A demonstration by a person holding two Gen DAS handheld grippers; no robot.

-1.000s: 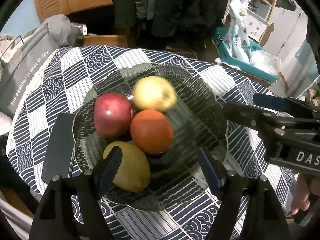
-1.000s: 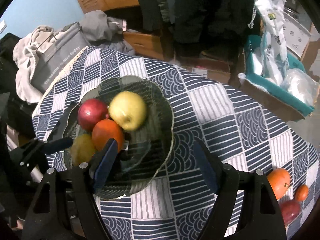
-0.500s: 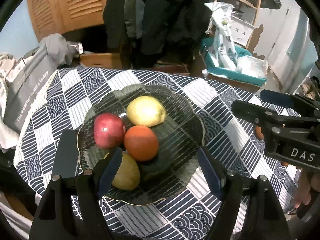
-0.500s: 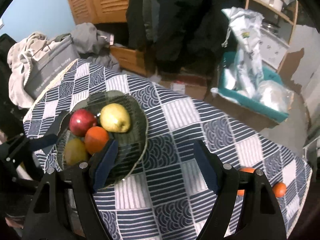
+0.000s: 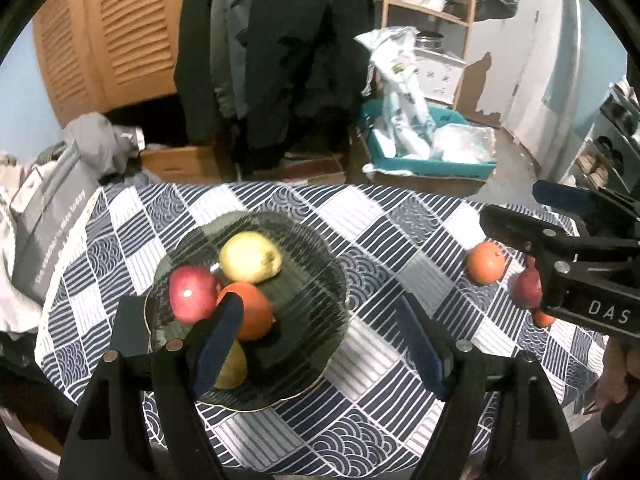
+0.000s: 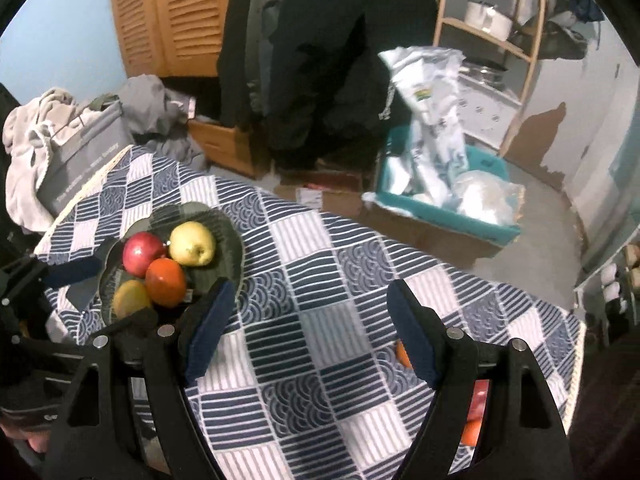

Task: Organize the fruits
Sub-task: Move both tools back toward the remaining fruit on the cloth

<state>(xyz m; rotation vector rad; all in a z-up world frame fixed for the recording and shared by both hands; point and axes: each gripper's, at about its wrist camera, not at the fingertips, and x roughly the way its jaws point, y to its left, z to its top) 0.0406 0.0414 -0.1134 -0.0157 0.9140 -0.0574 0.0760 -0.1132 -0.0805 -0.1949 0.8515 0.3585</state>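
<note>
4 fruits sit in the dark ribbed glass plate (image 5: 320, 280) near the tablecloth's left edge; loose orange round fruit (image 5: 486, 267) and others wait at the right edge. Left gripper (image 5: 320, 344) and right gripper (image 6: 308, 328) both gape, holding nothing.

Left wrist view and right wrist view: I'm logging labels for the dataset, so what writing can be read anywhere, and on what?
"DAS": white letters on the right gripper's black body, cut off at the picture's edge.
Grey bag: a line of white print, too blurred to read.
White packet in the teal bin: a small logo, unreadable.

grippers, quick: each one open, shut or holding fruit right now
left gripper: open, nothing held.
right gripper: open, nothing held.
</note>
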